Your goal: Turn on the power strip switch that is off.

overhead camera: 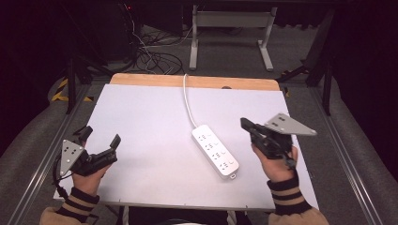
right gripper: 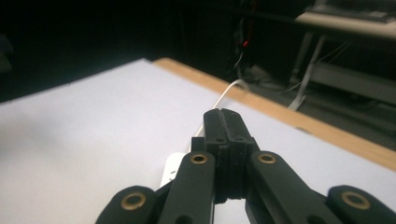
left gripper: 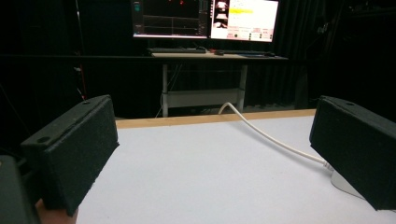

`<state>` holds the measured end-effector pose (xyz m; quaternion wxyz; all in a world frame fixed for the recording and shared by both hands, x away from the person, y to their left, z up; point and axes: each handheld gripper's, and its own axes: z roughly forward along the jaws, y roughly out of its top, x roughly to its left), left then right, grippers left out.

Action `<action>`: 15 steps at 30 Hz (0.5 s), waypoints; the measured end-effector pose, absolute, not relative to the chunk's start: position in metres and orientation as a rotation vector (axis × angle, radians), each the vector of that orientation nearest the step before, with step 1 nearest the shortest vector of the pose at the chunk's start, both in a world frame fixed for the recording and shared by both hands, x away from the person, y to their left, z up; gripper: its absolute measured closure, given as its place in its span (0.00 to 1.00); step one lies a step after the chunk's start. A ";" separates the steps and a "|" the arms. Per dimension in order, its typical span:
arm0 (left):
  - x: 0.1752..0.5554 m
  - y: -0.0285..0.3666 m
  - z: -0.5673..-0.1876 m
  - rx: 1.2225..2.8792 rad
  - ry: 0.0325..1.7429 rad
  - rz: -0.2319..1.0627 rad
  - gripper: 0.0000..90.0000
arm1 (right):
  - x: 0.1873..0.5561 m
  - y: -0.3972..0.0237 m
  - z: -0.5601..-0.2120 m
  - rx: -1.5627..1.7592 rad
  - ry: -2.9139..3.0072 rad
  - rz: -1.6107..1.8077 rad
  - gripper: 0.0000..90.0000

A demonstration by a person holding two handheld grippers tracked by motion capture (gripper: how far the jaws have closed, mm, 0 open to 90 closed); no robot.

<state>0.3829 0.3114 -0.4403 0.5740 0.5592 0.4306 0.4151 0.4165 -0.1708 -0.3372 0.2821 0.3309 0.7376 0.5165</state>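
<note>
So you've got the big white table [overhead camera: 155,154] with a wooden strip [overhead camera: 141,79] along its far edge, and that's pretty much the whole stage here. Sitting on it, a bit right of centre, is the white power strip [overhead camera: 215,151], lying flat and angled so its near end points toward your right side. Its white cable [overhead camera: 188,104] runs off the far end, curves up the table and goes over the wooden edge.

Your left gripper [overhead camera: 100,134] is down at the near-left corner of the table, well apart from the power strip, and its jaws are spread wide with nothing between them. In the left gripper view you can see bare tabletop and the cable [left gripper: 275,139] running between the two black pads [left gripper: 74,151], far off.

Your right gripper [overhead camera: 244,123] is just to the right of the power strip, close to it but not touching, held up off the table. Its jaws are pressed fully together, nothing caught in them; the right gripper view shows the two tips [right gripper: 223,122] meeting, with a bit of the power strip [right gripper: 172,170] peeking out underneath.
</note>
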 end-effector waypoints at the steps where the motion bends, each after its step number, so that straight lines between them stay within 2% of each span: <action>1: 0.383 0.311 -0.440 1.312 1.007 0.973 0.02 | 0.423 -0.163 -0.340 0.877 2.012 1.374 1.00; 6: 0.382 0.310 -0.441 1.327 0.999 0.975 0.02 | 0.457 -0.128 -0.361 0.885 2.142 1.299 1.00; 12: 0.378 0.312 -0.441 1.323 0.999 0.980 0.02 | 0.477 -0.114 -0.377 0.910 2.212 1.264 1.00; 15: 0.375 0.313 -0.441 1.332 0.994 0.987 0.02 | 0.493 -0.105 -0.398 0.955 2.273 1.219 1.00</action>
